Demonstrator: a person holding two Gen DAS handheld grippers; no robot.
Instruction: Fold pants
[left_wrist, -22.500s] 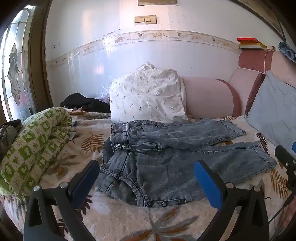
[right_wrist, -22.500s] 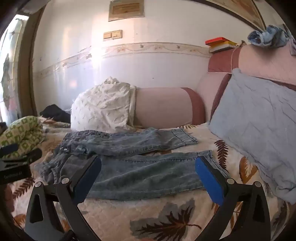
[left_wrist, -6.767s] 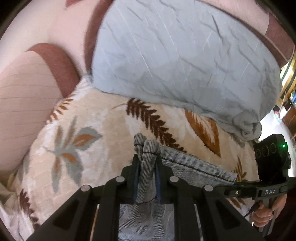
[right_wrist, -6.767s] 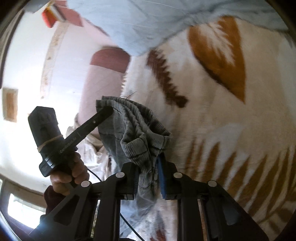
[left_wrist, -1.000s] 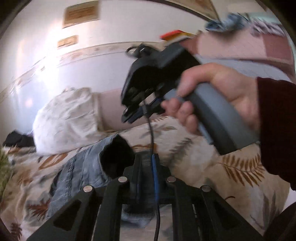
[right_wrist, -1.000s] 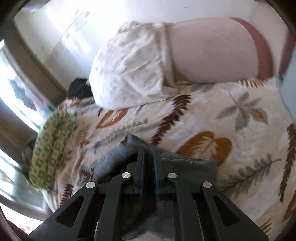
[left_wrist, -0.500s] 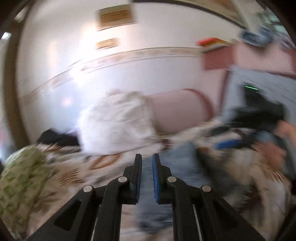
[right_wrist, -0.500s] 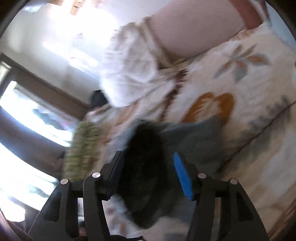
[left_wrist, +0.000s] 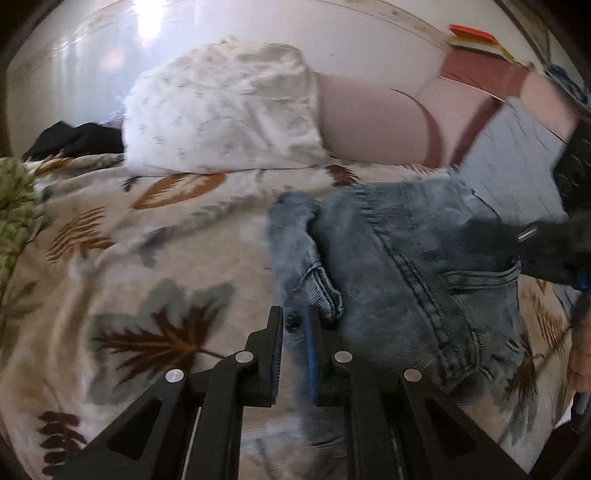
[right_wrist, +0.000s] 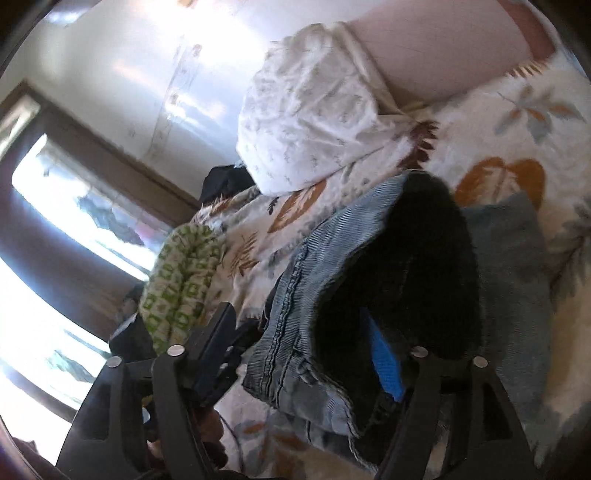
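The blue denim pants (left_wrist: 406, 266) lie folded in a thick bundle on the leaf-print bedspread (left_wrist: 155, 258). My left gripper (left_wrist: 293, 332) is shut and empty, its tips at the bundle's near left edge beside a hem. In the right wrist view the pants (right_wrist: 332, 258) show a dark open lining. My right gripper (right_wrist: 303, 332) straddles that end; its jaws are closing with denim between them, and the blue pad is clear of the cloth. From the left wrist view the right gripper (left_wrist: 546, 251) sits blurred over the bundle's right side, with a hand (left_wrist: 580, 362) below it.
A white printed pillow (left_wrist: 221, 110), a pink bolster (left_wrist: 369, 122) and a grey-blue pillow (left_wrist: 517, 155) line the back. A green patterned quilt (right_wrist: 181, 280) and dark clothing (left_wrist: 74, 140) lie at the left by a bright window (right_wrist: 55, 221).
My right gripper let go of the denim, opened wide, then narrowed again around the bundle's end. My left gripper swung across and dipped to the bundle's left edge, staying shut.
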